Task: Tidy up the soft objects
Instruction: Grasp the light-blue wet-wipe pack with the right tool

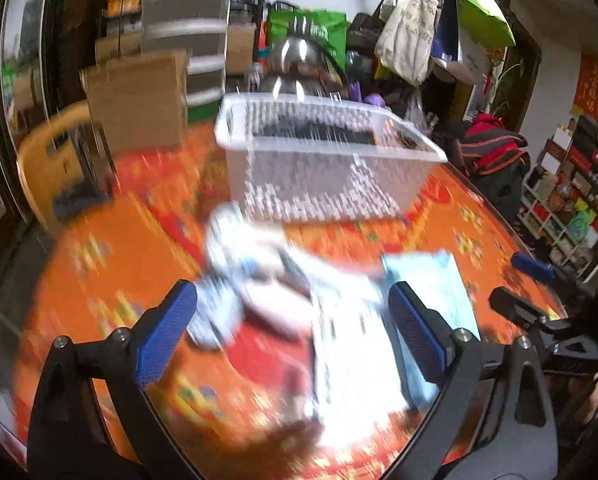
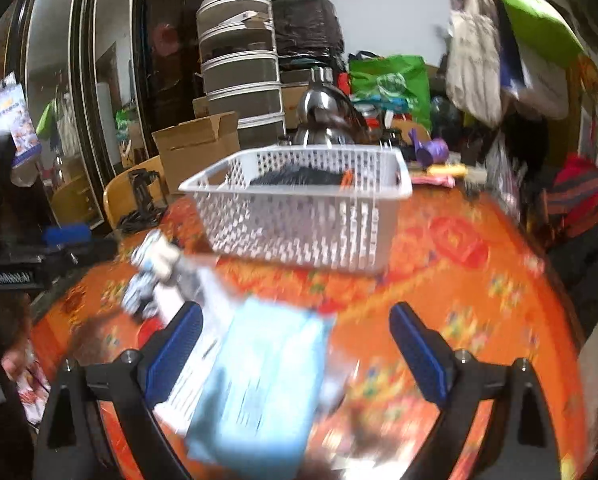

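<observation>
In your left wrist view, your left gripper hangs over the orange patterned table with its blue-padded fingers spread wide and nothing pressed between them. A blurred heap of white and blue-patterned cloth lies just ahead at twelve o'clock, with a light blue folded cloth beside it at two o'clock. The white perforated basket sits beyond, with something dark inside. Your right gripper shows at three o'clock. In your right wrist view, your right gripper is also wide apart and empty; the light blue folded cloth lies under its left finger at seven o'clock, and the basket stands at twelve o'clock.
</observation>
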